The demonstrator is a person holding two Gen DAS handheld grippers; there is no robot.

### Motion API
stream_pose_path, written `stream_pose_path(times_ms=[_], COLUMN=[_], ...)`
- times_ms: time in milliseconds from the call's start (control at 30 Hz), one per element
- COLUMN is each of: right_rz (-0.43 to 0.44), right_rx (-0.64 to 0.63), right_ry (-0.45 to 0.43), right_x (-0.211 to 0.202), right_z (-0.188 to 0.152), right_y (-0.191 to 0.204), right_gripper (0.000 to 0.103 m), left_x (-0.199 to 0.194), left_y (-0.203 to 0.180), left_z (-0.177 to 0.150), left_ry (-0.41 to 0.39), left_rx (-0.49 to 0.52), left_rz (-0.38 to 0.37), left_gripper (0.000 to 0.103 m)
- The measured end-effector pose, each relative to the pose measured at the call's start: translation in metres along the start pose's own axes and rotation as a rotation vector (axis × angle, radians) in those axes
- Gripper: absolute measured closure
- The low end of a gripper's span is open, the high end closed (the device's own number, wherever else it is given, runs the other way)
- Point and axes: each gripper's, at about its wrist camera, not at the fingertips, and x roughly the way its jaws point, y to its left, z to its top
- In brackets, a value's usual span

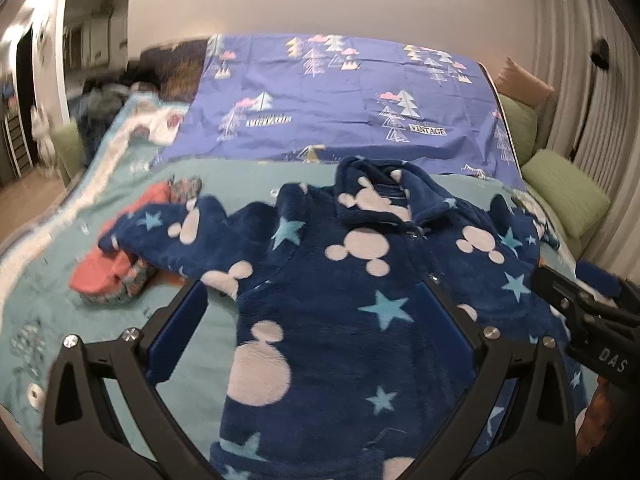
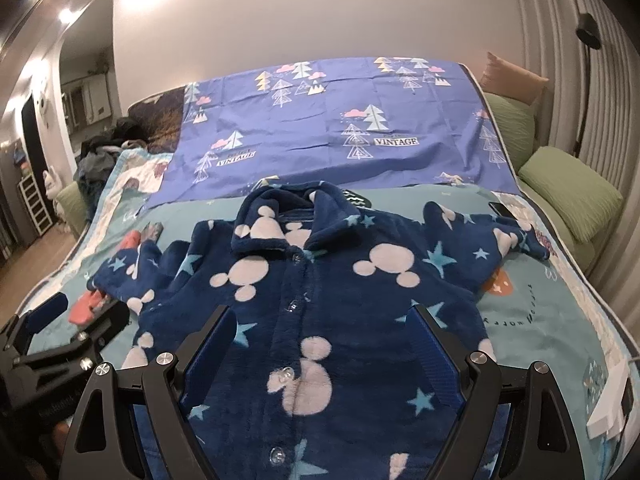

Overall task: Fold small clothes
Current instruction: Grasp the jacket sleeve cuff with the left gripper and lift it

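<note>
A navy fleece child's top (image 1: 340,288) with pink mouse heads and blue stars lies flat on the bed, collar away from me, buttons down the front (image 2: 304,304). Its sleeves spread out to both sides. My left gripper (image 1: 316,300) is open, hovering over the top's left half, holding nothing. My right gripper (image 2: 320,324) is open over the button placket, holding nothing. Each gripper shows at the edge of the other's view, the right one (image 1: 592,304) and the left one (image 2: 60,332).
A folded coral and patterned garment (image 1: 120,264) lies under the left sleeve. The bed has a teal quilt (image 2: 560,300) and a purple tree-print sheet (image 2: 340,120) behind. Green cushions (image 2: 572,188) line the right side. A white box (image 2: 608,408) and a phone (image 2: 502,210) lie at right.
</note>
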Motion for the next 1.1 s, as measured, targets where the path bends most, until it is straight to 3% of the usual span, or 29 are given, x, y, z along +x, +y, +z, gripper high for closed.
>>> stream_pose_path(times_ms=[133, 267, 333, 500, 700, 767, 800, 867, 900, 933, 1100], right_rz=[0.006, -0.007, -0.013, -0.026, -0.048, -0.053, -0.056, -0.058, -0.058, -0.059, -0.066], right_rx=[-0.026, -0.05, -0.055, -0.057, -0.053, -0.055, -0.058, -0.064, -0.067, -0.07, -0.07], right_ry=[0.02, 0.029, 0.043, 0.09, 0.114, 0.115, 0.116, 0.119, 0.12, 0.12, 0.108], right_x=[0.012, 0.023, 0.03, 0.051, 0.067, 0.069, 0.07, 0.072, 0.072, 0.073, 0.071], right_z=[0.007, 0.008, 0.006, 0.002, 0.003, 0.003, 0.003, 0.002, 0.001, 0.001, 0.0], right_y=[0.004, 0.007, 0.007, 0.008, 0.007, 0.007, 0.007, 0.008, 0.008, 0.008, 0.003], right_gripper=[0.014, 0.014, 0.014, 0.014, 0.014, 0.014, 0.014, 0.014, 0.014, 0.014, 0.014], left_x=[0.028, 0.074, 0.096, 0.144, 0.198, 0.21, 0.215, 0.221, 0.22, 0.216, 0.174], left_y=[0.062, 0.156, 0.201, 0.297, 0.337, 0.342, 0.344, 0.347, 0.347, 0.346, 0.314], left_z=[0.01, 0.025, 0.029, 0.033, 0.021, 0.016, 0.014, 0.009, 0.008, 0.01, 0.053], left_ry=[0.038, 0.064, 0.093, 0.112, 0.206, 0.223, 0.229, 0.221, 0.208, 0.181, 0.009], left_rx=[-0.135, -0.265, -0.357, -0.619, -0.842, -0.911, -0.939, -0.996, -1.006, -1.008, -0.846], left_rz=[0.01, 0.142, 0.169, 0.17, 0.088, 0.054, 0.035, 0.002, 0.0, -0.002, 0.002], left_gripper=[0.0, 0.002, 0.01, 0.011, 0.013, 0.023, 0.032, 0.055, 0.078, 0.091, 0.093])
